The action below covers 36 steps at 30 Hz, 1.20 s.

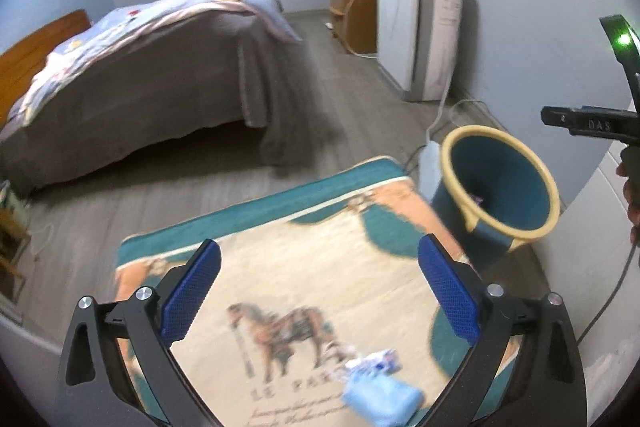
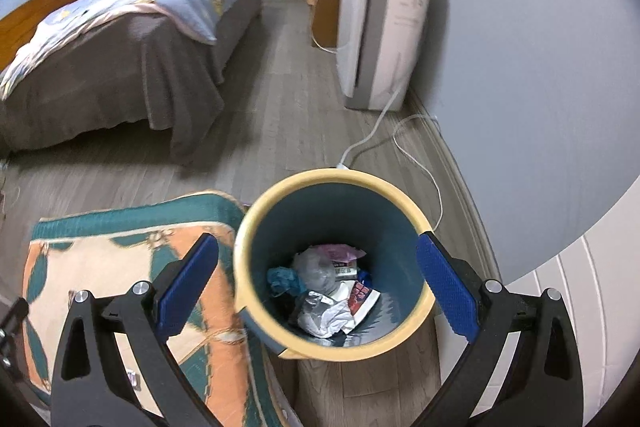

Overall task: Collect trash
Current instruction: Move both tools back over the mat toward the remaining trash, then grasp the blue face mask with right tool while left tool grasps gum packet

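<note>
Rug [image 1: 280, 291]: showing a printed horse with lettering beneath, reading "LE PAR…", the rest blurred, script lines under it unreadable; right gripper [image 1: 592, 125]: bearing the raised letters "DAS" on its black body; white appliance [image 1: 444, 7]: carrying an illegible label.

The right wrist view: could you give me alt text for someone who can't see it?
An open, empty tool hangs over a blue bin holding crumpled trash. A patterned rug lies left of it; a bed stands beyond.

Bed [image 1: 132, 67] with grey blanket; white appliance [image 1: 416, 31] by wall; horse-printed cloth [image 1: 304, 299]
</note>
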{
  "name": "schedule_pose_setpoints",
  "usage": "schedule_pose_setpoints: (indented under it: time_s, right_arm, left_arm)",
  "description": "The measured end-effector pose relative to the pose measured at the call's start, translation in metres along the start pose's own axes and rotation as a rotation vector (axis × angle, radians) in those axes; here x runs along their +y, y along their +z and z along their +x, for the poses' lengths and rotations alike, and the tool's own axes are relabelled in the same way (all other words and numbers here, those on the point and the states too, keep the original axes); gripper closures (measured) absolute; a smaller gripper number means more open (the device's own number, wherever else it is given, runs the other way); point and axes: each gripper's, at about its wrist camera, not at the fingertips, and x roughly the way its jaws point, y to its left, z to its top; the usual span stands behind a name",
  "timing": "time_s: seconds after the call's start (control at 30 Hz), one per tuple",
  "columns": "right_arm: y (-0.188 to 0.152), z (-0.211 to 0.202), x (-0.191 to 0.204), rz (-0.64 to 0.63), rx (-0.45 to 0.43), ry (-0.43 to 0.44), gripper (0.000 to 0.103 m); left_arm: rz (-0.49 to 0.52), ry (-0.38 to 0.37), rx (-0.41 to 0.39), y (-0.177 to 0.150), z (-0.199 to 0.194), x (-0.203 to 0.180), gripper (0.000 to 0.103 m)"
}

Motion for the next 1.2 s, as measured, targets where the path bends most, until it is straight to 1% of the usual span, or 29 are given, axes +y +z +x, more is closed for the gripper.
schedule_pose_setpoints:
  time_s: [0.1, 0.17, 0.3, 0.4, 0.47, 0.57, 0.67, 0.8, 0.9, 0.93, 1.03, 1.07, 1.13, 1.2]
  right_arm:
    - [-0.008, -0.008, 0.021, -0.011, 0.006, 0.036, 0.006]
    - [-0.016, -0.010, 0.038, -0.021, 0.026, 0.077, 0.006]
    - [-0.034, -0.016, 0.078, -0.080, 0.062, 0.134, 0.006]
    - [-0.048, -0.017, 0.105, -0.118, 0.093, 0.174, 0.006]
    - [-0.057, -0.017, 0.121, -0.144, 0.110, 0.182, 0.006]
    - [-0.068, -0.012, 0.143, -0.179, 0.142, 0.192, 0.006]
    - [-0.083, -0.007, 0.159, -0.197, 0.184, 0.196, 0.006]
    - [-0.102, -0.001, 0.176, -0.242, 0.225, 0.187, 0.006]
    - [-0.118, 0.001, 0.186, -0.268, 0.258, 0.193, 0.006]
    - [-0.123, 0.003, 0.187, -0.270, 0.275, 0.201, 0.006]
    - [-0.146, 0.012, 0.193, -0.268, 0.367, 0.228, 0.006]
    - [-0.151, 0.014, 0.195, -0.278, 0.383, 0.226, 0.007]
    - [-0.162, 0.018, 0.202, -0.313, 0.419, 0.231, 0.009]
    - [-0.170, 0.022, 0.208, -0.346, 0.451, 0.241, 0.019]
  left_arm:
    - [-0.024, 0.033, 0.027, -0.014, -0.013, 0.017, 0.005]
    - [-0.020, 0.053, 0.028, -0.024, -0.022, 0.023, 0.005]
    - [-0.016, 0.095, -0.003, -0.041, -0.035, 0.037, 0.005]
    - [-0.037, 0.108, 0.030, -0.053, -0.035, 0.050, 0.005]
    - [-0.039, 0.098, 0.048, -0.061, -0.035, 0.059, 0.005]
    - [-0.056, 0.115, 0.066, -0.071, -0.033, 0.071, 0.005]
    - [-0.075, 0.114, 0.084, -0.077, -0.032, 0.080, 0.005]
    - [-0.049, 0.159, 0.090, -0.083, -0.030, 0.084, 0.005]
    - [-0.090, 0.123, 0.116, -0.085, -0.030, 0.093, 0.005]
    - [-0.113, 0.117, 0.106, -0.085, -0.033, 0.098, 0.005]
    - [-0.140, 0.123, 0.086, -0.083, -0.038, 0.107, 0.005]
    - [-0.145, 0.122, 0.085, -0.083, -0.038, 0.108, 0.005]
    - [-0.156, 0.113, 0.093, -0.083, -0.037, 0.110, 0.005]
    - [-0.160, 0.105, 0.101, -0.083, -0.035, 0.110, 0.005]
